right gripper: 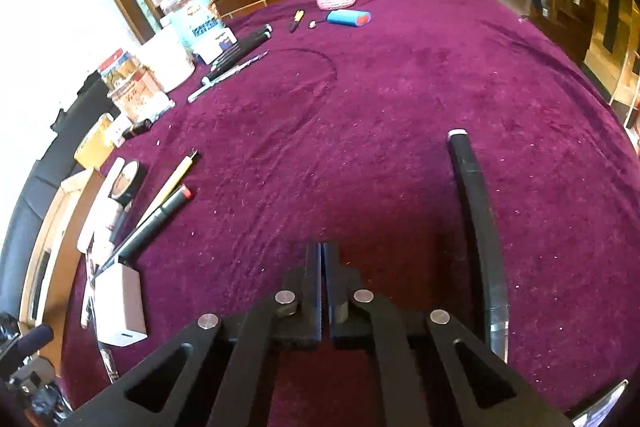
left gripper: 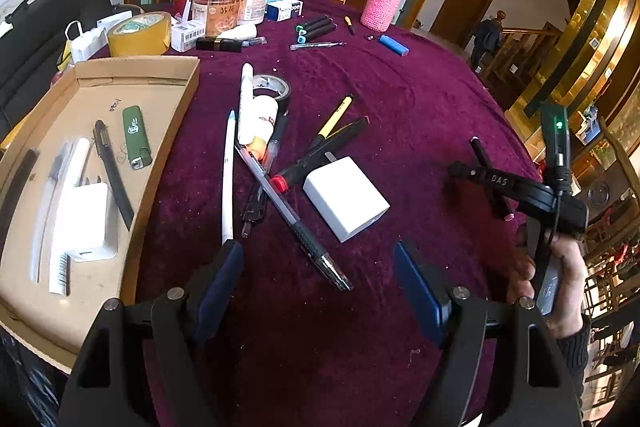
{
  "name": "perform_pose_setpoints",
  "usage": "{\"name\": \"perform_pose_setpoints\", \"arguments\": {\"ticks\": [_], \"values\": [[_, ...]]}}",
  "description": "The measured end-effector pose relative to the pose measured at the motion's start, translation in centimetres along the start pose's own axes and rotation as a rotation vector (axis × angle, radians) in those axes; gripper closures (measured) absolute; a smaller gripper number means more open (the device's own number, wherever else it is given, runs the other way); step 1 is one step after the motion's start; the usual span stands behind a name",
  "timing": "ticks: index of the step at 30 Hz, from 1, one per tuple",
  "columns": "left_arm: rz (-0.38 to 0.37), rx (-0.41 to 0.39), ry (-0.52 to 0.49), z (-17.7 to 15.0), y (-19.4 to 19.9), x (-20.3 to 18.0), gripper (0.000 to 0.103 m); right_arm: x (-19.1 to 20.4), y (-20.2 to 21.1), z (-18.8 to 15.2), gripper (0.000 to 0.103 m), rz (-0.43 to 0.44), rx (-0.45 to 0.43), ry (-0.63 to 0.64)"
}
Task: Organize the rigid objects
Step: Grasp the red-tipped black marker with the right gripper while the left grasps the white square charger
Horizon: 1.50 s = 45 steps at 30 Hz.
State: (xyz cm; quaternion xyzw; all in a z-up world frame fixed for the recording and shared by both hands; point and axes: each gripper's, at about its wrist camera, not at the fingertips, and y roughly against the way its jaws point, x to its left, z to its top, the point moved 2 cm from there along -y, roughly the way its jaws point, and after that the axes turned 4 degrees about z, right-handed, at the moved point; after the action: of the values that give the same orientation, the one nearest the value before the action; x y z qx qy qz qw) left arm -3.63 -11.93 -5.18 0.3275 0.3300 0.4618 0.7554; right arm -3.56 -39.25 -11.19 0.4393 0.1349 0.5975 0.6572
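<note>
Left wrist view: left gripper [left gripper: 318, 285] spread wide, empty, above the purple cloth [left gripper: 400, 99]; white charger [left gripper: 346, 198] ahead of it amid the pen pile [left gripper: 276, 163]; cardboard tray [left gripper: 176, 95] left of charger, holding green lighter [left gripper: 136, 137]. Right wrist view: right gripper [right gripper: 322, 259] closed, apparently on nothing; black pen [right gripper: 476, 211] lies just right of it; charger [right gripper: 120, 307] far left.

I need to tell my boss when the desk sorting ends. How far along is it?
Roughly a third in. Done: the cardboard tray holds a green lighter, a black pen and a white charger. In hand: nothing; left gripper open, right gripper shut. Left: the pen pile, white adapter and black marker.
</note>
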Motion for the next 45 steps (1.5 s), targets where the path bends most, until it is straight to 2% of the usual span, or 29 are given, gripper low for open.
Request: {"name": "perform_pose_setpoints", "arguments": {"ticks": [5, 6, 7, 8, 9, 12, 13, 17, 19, 22, 24, 26, 27, 34, 38, 44, 45], "values": [[-0.003, 0.0, -0.008, 0.2, -0.1, -0.4, 0.026, -0.3, 1.6, 0.5, 0.099, 0.059, -0.076, -0.047], [-0.001, 0.002, -0.007, 0.2, -0.1, -0.5, 0.026, -0.4, 2.1, 0.6, 0.087, 0.057, -0.095, -0.051], [-0.004, 0.007, -0.007, 0.2, -0.2, -0.6, 0.026, -0.6, 2.3, 0.7, 0.057, 0.05, -0.112, -0.06], [-0.01, 0.011, -0.009, 0.1, -0.2, -0.6, 0.026, -1.1, 2.7, 0.9, 0.041, 0.032, -0.132, -0.078], [-0.01, 0.009, -0.013, 0.1, -0.2, -0.6, 0.026, -1.6, 3.0, 1.0, 0.029, 0.009, -0.155, -0.097], [0.004, -0.003, -0.021, 0.3, -0.2, -0.4, 0.026, -2.6, 3.5, 1.5, 0.031, -0.073, -0.185, -0.108], [0.004, -0.001, -0.007, 0.4, -0.3, -0.1, 0.026, -3.1, 3.4, 1.6, 0.034, -0.123, -0.183, -0.122], [-0.02, 0.007, 0.005, 0.9, -0.5, 0.1, 0.026, -5.2, 2.6, 1.7, 0.036, -0.218, -0.141, -0.182], [-0.025, 0.006, -0.001, 1.1, -0.5, -0.2, 0.026, -6.0, 1.6, 1.6, 0.046, -0.262, -0.09, -0.198], [-0.035, 0.019, -0.02, 1.4, -1.0, -0.8, 0.026, -5.5, 1.1, 1.7, 0.058, -0.289, -0.074, -0.148], [-0.041, 0.032, -0.02, 1.5, -1.3, -1.1, 0.026, -5.0, 0.7, 1.8, 0.074, -0.326, -0.067, -0.108], [-0.053, 0.047, -0.02, 1.6, -1.9, -1.4, 0.026, -4.7, 0.6, 1.5, 0.082, -0.353, -0.064, -0.086], [-0.048, 0.052, -0.016, 1.7, -2.2, -1.5, 0.026, -4.7, 0.7, 1.5, 0.088, -0.345, -0.064, -0.085], [-0.042, 0.091, -0.003, 3.0, -4.6, -3.0, 0.026, -2.5, 0.7, 0.5, 0.088, -0.179, -0.039, -0.047], [-0.008, 0.13, -0.009, 3.8, -6.9, -4.5, 0.026, -1.3, 0.4, 0.3, 0.088, -0.185, -0.036, -0.003], [0.126, 0.193, -0.035, 3.6, -9.5, -5.7, 0.026, -0.7, 0.0, 0.3, 0.088, -0.176, -0.026, 0.014], [0.143, 0.2, -0.05, 3.4, -9.7, -5.9, 0.029, -0.7, 0.0, 0.3, 0.088, -0.175, -0.026, 0.014]]}}
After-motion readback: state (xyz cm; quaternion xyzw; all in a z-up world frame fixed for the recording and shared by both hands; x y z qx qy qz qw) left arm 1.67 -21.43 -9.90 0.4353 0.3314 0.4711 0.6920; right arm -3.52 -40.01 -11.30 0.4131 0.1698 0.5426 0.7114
